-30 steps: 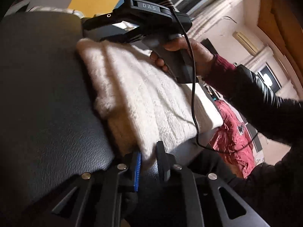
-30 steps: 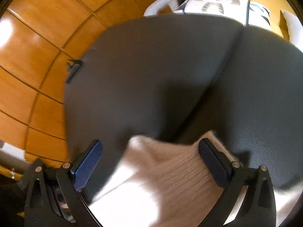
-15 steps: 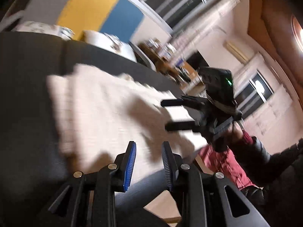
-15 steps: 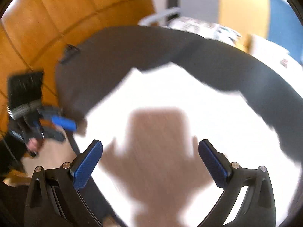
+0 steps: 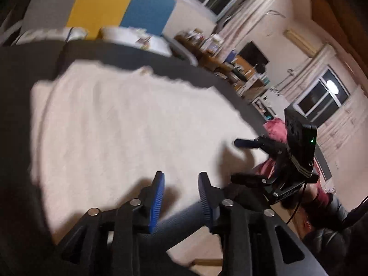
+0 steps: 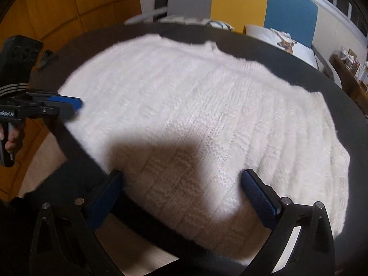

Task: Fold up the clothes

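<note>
We find the white ribbed knit sweater point(image 6: 195, 115) spread flat on the dark leather-like surface point(image 6: 299, 69), giving both tools free access to its edges. Our left gripper point(image 5: 181, 197) hangs over the near hem, jaws opening with nothing between them. Our right gripper point(image 6: 181, 197) stands wide apart, empty, ready for a fresh hold.

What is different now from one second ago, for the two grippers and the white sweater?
The left gripper, then pinching the white sweater's edge, has let go; its jaws are opening, empty. The right gripper pulled back from the far end. The sweater stays folded on the dark surface.
</note>
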`<state>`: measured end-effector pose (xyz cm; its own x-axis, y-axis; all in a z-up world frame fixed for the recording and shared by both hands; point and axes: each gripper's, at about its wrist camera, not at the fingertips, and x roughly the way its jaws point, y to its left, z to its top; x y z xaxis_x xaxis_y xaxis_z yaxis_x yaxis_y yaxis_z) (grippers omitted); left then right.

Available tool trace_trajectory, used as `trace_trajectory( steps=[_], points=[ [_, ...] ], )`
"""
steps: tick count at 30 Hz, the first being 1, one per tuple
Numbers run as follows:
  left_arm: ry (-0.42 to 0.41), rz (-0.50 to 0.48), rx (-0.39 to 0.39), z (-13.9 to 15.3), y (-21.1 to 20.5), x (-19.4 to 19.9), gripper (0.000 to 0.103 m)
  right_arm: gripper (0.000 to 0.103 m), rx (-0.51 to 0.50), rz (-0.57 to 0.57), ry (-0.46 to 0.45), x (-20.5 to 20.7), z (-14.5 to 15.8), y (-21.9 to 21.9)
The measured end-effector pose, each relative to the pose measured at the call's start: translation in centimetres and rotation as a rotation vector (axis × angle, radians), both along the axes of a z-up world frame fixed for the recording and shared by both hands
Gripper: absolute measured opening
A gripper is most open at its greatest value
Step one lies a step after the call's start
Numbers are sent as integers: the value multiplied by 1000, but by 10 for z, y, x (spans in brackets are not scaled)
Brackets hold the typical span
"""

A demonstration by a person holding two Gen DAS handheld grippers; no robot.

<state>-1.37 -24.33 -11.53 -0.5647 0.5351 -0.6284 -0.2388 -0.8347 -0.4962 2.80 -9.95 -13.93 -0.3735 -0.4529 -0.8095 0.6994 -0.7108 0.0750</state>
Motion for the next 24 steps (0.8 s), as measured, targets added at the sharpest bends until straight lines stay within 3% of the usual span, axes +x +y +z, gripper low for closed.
trace_trajectory(
  steps=[3, 7, 11, 17, 20, 24],
  points=[
    [29, -35, -84, 9, 30, -17, 41, 103, -121, -122, -37, -4, 9, 44],
    [-82, 9, -173, -19, 51, -44, 40, 103, -164, -308, -93, 0, -9, 105],
    [-78, 51, -174, -17, 58, -49, 41, 103, -285, -315, -101, 8, -21, 134],
    [-45, 83, -190, 1, 62, -68, 41, 103, -520, -320, -178, 5, -6, 173],
    [-55, 89, -236, -4, 70, -66, 41, 103, -540, -358, -214, 3, -14, 180],
    [-31, 91, -287, -1, 78, -63, 41, 103, -447, -355, -177, 5, -21, 166]
  ],
)
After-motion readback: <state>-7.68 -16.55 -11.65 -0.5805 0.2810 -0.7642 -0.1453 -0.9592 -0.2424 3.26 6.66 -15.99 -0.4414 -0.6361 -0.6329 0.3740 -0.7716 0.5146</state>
